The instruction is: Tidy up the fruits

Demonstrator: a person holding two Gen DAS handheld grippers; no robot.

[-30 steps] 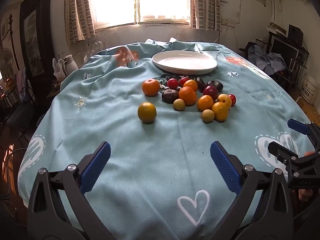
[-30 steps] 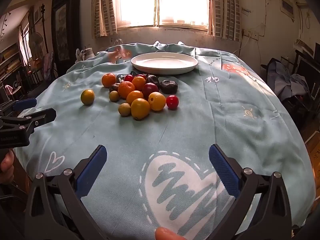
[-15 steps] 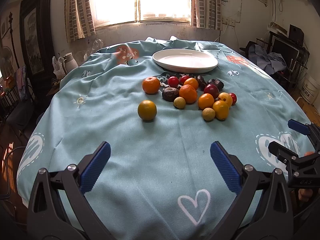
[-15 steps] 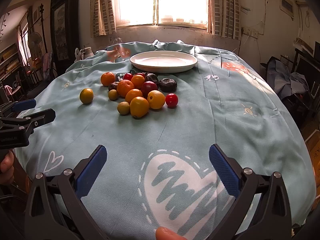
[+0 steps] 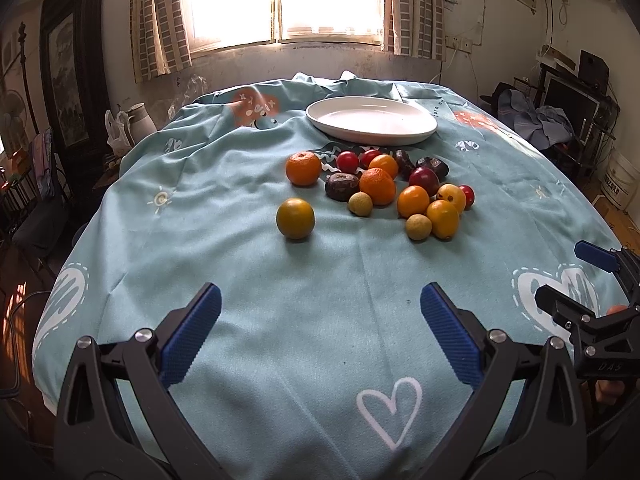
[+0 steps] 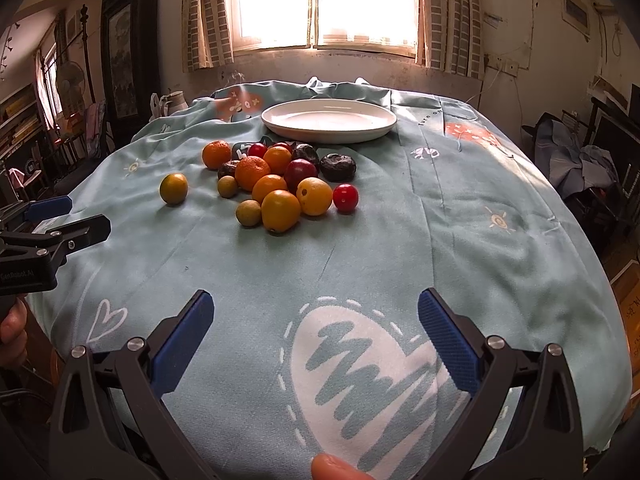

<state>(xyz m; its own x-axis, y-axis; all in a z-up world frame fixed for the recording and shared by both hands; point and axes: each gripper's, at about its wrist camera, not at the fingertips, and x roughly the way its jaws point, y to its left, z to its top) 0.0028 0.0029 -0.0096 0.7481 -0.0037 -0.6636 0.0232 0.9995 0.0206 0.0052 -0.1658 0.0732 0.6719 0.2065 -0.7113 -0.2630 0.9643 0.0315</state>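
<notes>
A cluster of fruits (image 5: 384, 188) lies mid-table: oranges, red and dark plums, small yellow-green ones. A greenish-yellow citrus (image 5: 295, 218) sits apart to the left; in the right wrist view it (image 6: 173, 188) is left of the cluster (image 6: 280, 184). An empty white plate (image 5: 371, 121) (image 6: 329, 121) stands behind the fruits. My left gripper (image 5: 320, 320) is open and empty, low over the near cloth. My right gripper (image 6: 314, 320) is open and empty over a white heart print. Each gripper shows at the edge of the other's view (image 5: 592, 300) (image 6: 52, 224).
The table is covered by a teal patterned cloth (image 5: 240, 160) that drops off at the near and side edges. A white jug (image 5: 140, 122) stands off the far left. Clutter and a monitor (image 5: 568, 96) are at the right wall. A window is behind.
Both views have crept slightly forward toward the fruits. Both grippers stay open and nothing on the table has moved.
</notes>
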